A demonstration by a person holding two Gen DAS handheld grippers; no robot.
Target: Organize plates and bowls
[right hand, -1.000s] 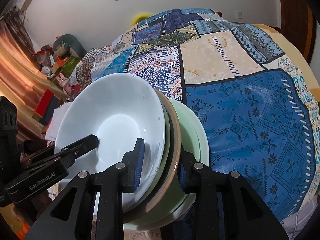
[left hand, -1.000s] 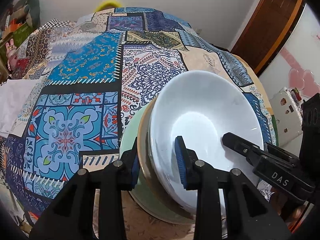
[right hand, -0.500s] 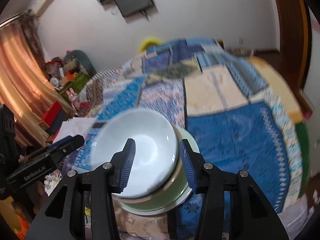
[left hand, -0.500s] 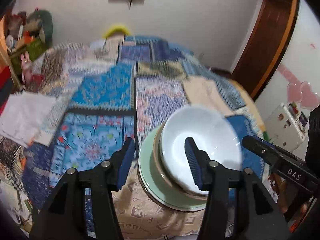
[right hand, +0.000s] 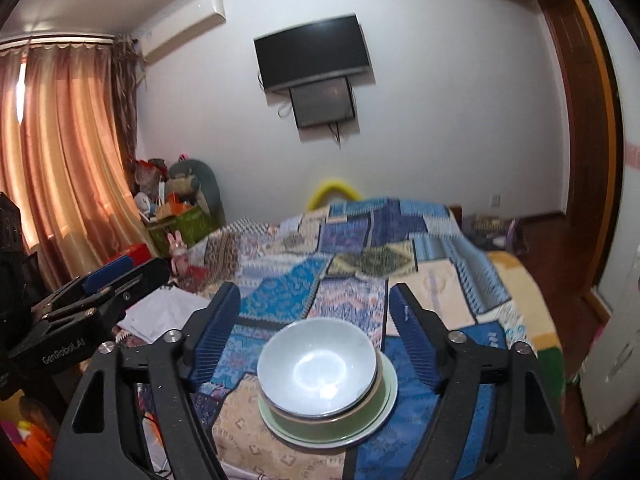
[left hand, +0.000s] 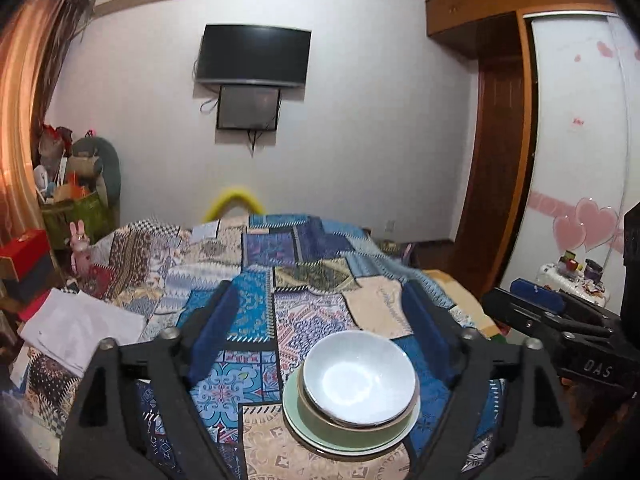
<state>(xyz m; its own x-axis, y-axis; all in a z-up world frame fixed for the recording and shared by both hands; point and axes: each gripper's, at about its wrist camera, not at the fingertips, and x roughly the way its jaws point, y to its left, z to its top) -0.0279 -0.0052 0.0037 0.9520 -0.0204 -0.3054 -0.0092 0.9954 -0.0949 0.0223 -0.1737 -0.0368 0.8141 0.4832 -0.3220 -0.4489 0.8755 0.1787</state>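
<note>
A white bowl (left hand: 360, 372) (right hand: 316, 368) sits nested in a green bowl (left hand: 320, 420) (right hand: 304, 424) on a pale green plate (left hand: 400, 436) (right hand: 390, 396). The stack rests on the patchwork bedspread (left hand: 248, 312) near its front edge. My left gripper (left hand: 320, 332) hovers above and behind the stack, its jaws opening, pads clear of the dishes. My right gripper (right hand: 316, 336) hangs likewise, jaws opening, with nothing pressed between them. Each gripper also shows in the other's view: the right gripper (left hand: 520, 304) at the right edge, the left gripper (right hand: 120, 276) at the left edge.
White folded sheets (left hand: 80, 328) lie at the bed's left side beside red boxes (left hand: 24, 252) and a pile of toys (left hand: 80, 184). A television (left hand: 252, 56) hangs on the far wall. A wooden door (left hand: 500, 160) and a white cabinet (right hand: 624, 340) stand right.
Both grippers held the stack's rims a second ago; they have let go, opened wide, and risen and drawn back, so the stack now looks smaller and the wall shows.
</note>
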